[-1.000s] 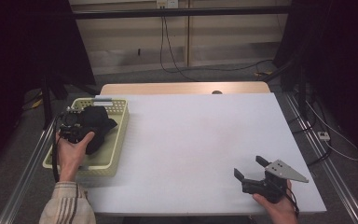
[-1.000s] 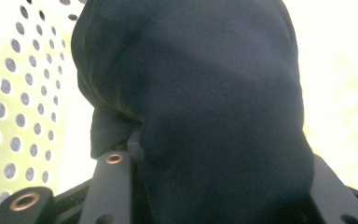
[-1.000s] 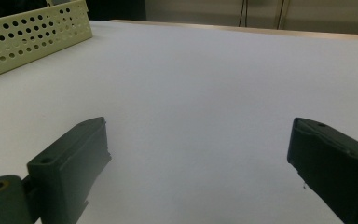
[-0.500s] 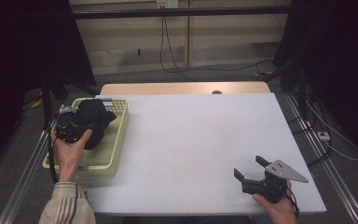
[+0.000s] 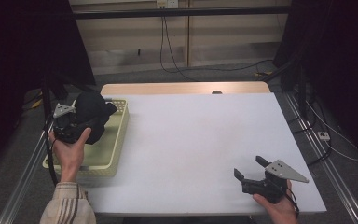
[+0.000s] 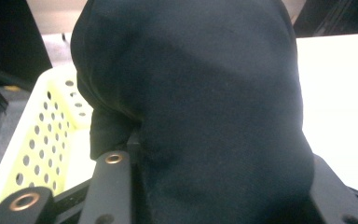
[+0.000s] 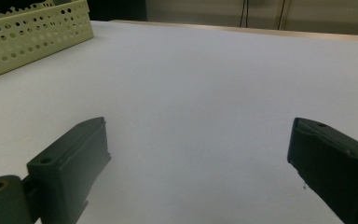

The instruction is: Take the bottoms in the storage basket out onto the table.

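A bunched black cloth (image 5: pixel 95 108) hangs just above a pale yellow perforated basket (image 5: pixel 116 140) at the table's left edge. My left gripper (image 5: pixel 85 122) is shut on it, held by a hand in a striped sleeve. In the left gripper view the cloth (image 6: pixel 205 93) bulges up between the two black jaws of that gripper (image 6: pixel 221 182), hiding their tips, with the basket wall (image 6: pixel 42 140) behind. My right gripper (image 5: pixel 249 166) rests at the front right of the white table (image 5: pixel 191 135), open. Nothing lies between the jaws of this gripper (image 7: pixel 200 158).
The basket (image 7: pixel 32 39) sits at the far left in the right gripper view. A wooden strip (image 5: pixel 182 88) runs along the table's back edge. Cables (image 5: pixel 326 140) trail on the floor to the right, and metal rails flank the table.
The left hand has lifted the black cloth slightly higher over the basket and drawn it a little to the left. The right gripper has stayed still.
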`<move>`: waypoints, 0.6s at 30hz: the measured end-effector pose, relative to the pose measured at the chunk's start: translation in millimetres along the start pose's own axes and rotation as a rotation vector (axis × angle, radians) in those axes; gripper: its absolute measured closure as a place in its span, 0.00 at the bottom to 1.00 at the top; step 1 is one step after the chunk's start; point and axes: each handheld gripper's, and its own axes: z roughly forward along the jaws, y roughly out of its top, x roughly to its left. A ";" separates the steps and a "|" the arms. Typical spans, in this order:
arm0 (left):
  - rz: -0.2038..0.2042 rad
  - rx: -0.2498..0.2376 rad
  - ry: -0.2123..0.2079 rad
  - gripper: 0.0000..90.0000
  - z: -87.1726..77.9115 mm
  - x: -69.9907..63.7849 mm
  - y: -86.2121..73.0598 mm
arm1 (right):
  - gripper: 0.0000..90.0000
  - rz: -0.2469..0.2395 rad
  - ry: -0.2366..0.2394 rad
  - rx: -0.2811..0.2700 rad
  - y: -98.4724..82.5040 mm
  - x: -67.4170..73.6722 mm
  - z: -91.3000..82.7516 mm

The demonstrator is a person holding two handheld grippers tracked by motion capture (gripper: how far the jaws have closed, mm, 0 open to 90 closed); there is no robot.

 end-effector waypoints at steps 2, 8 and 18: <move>0.000 -0.018 0.004 0.59 -2.2 -0.2 0.5 | 0.06 -0.001 0.000 0.000 0.0 0.0 0.2; 0.003 -0.084 0.009 0.59 -8.1 -1.3 1.1 | 0.06 -0.001 0.001 0.000 0.1 -0.1 -0.2; 0.020 -0.181 0.001 0.58 -17.4 -7.9 3.3 | 0.06 0.000 0.000 -0.001 0.1 0.0 -0.2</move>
